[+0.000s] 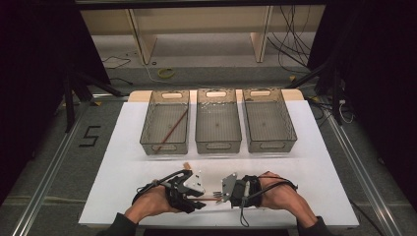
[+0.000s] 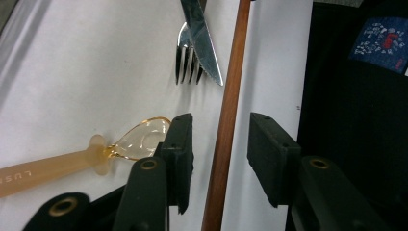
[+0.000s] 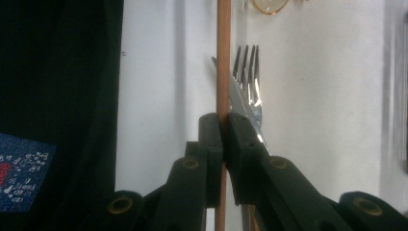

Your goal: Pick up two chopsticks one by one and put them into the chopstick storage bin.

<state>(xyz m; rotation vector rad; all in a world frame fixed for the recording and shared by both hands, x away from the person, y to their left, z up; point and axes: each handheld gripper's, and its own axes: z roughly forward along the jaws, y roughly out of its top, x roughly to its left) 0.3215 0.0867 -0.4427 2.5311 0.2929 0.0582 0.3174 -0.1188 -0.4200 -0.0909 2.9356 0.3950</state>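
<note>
Right hand-held gripper (image 3: 224, 130) around slim wooden stick (image 3: 223, 57)

left gripper (image 1: 202, 194): black body, grey three-cornered plate at 12 o'clock, black cable looping off | right gripper (image 1: 220, 196): same black build, grey plate | jaws: black pads, brass-ringed rivets | sleeves: dark | clothing: blue printed patch

Overhead forward-down view; both close views share chopstick (image 2: 226, 125).
</note>
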